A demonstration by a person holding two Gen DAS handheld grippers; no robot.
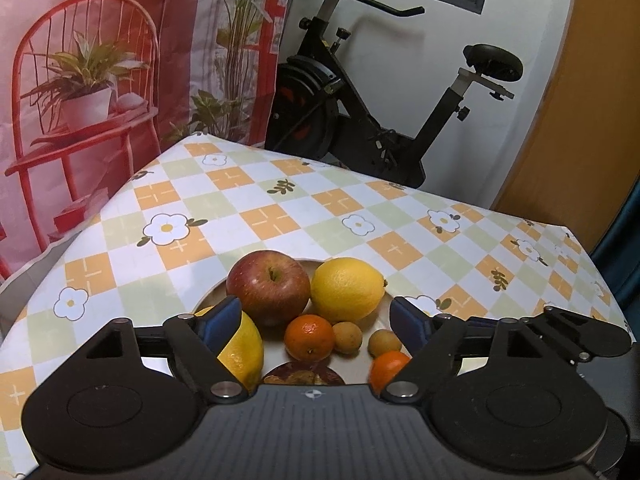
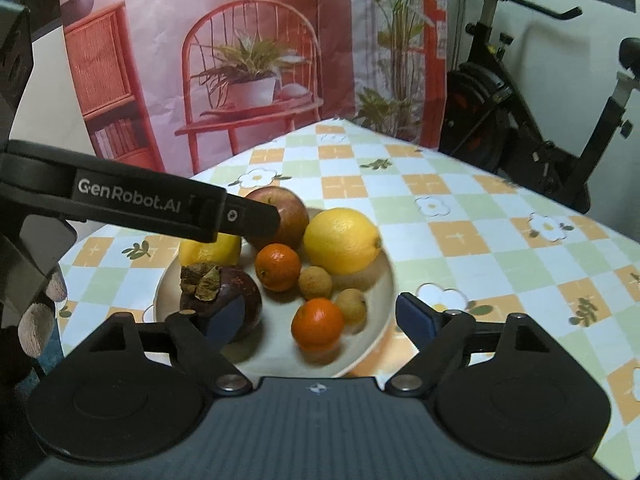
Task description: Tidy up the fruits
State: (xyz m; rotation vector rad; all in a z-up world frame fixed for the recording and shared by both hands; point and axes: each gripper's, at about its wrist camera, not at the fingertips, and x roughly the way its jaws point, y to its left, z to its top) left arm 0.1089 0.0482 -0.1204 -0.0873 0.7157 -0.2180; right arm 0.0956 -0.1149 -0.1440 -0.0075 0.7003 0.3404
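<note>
A pale plate (image 2: 276, 350) on the checked tablecloth holds several fruits. There is a red apple (image 1: 268, 288), a big lemon (image 1: 346, 290) and a second lemon (image 1: 242, 350). With them are two mandarins (image 2: 278, 267) (image 2: 318, 324), two small brown longans (image 2: 316, 282) (image 2: 352, 304) and a dark mangosteen (image 2: 220, 300). My left gripper (image 1: 314, 322) hangs open over the plate's near side, with the fruit pile visible between its blue pads. My right gripper (image 2: 320, 316) is open too. The near mandarin lies between its jaws, clear of both pads.
The flowered tablecloth (image 1: 280, 208) ends at far edges on the left and at the back. A black exercise bike (image 1: 360, 112) and a printed pink backdrop (image 1: 100, 60) stand behind. In the right wrist view the left gripper's black arm (image 2: 160, 208) crosses over the plate, beside gloved fingers (image 2: 38, 320).
</note>
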